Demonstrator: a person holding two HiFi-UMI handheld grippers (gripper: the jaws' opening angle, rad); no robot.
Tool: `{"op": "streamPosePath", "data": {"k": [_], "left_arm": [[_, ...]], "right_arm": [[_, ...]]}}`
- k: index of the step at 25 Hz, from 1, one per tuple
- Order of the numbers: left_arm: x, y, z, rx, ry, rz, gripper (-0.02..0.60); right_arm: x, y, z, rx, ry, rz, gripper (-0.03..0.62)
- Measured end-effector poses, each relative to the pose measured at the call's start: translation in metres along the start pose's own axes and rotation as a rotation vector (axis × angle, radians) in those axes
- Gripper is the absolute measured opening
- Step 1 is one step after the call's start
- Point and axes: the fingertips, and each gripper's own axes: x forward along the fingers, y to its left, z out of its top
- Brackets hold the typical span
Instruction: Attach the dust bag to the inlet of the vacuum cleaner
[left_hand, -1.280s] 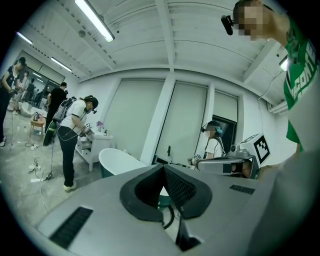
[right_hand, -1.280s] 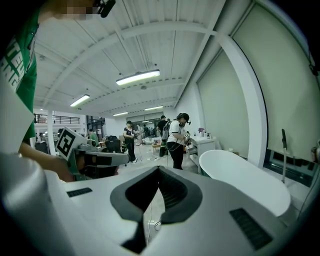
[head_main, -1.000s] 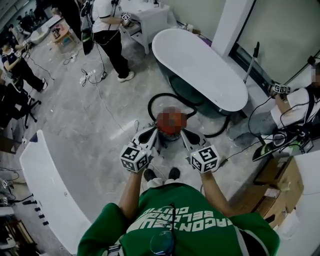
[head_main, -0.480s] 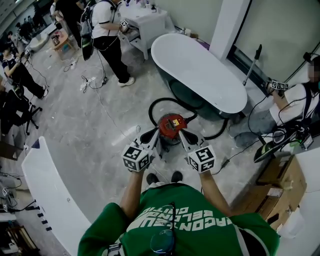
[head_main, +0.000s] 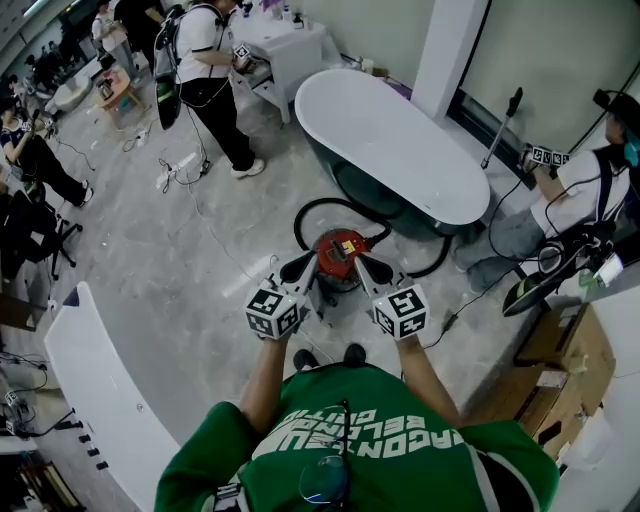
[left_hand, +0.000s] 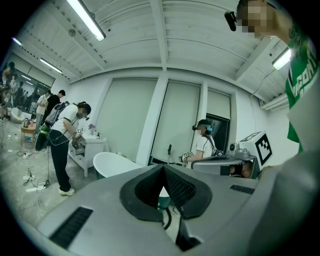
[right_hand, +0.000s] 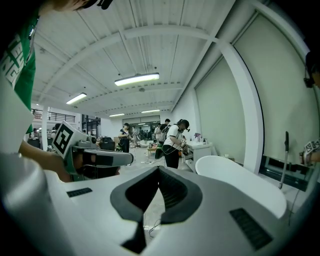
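Note:
A red vacuum cleaner (head_main: 340, 250) stands on the floor in front of me, and its black hose (head_main: 310, 208) loops behind it. I hold both grippers side by side in the air above its near side. The left gripper (head_main: 306, 263) is shut, pads meeting at the tip (left_hand: 163, 168), with nothing between them. Just as empty, the right gripper (head_main: 362, 262) is shut (right_hand: 158, 169). Neither touches the vacuum cleaner. No dust bag shows in any view. The vacuum cleaner does not show in either gripper view.
A white bathtub (head_main: 390, 135) stands just behind the vacuum cleaner. A long white panel (head_main: 100, 380) lies at the left and cardboard boxes (head_main: 560, 365) at the right. Cables (head_main: 200, 190) trail over the floor. A person (head_main: 205, 70) stands at the back left, another (head_main: 585, 195) at the right.
Both grippers stay where they were above the vacuum cleaner. Only the head view has drifted slightly.

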Motion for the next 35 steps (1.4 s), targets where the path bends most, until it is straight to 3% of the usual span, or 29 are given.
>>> {"op": "streamPosePath", "data": {"k": [9, 35], "left_arm": [[0.005, -0.015, 0.002, 0.007, -0.002, -0.023, 0.003], [0.020, -0.009, 0.003, -0.032, -0.007, -0.020, 0.003]], "right_arm": [[-0.014, -0.007, 0.000, 0.012, -0.009, -0.024, 0.008], [-0.003, -0.031, -0.008, 0.042, 0.022, -0.037, 0.009]]}}
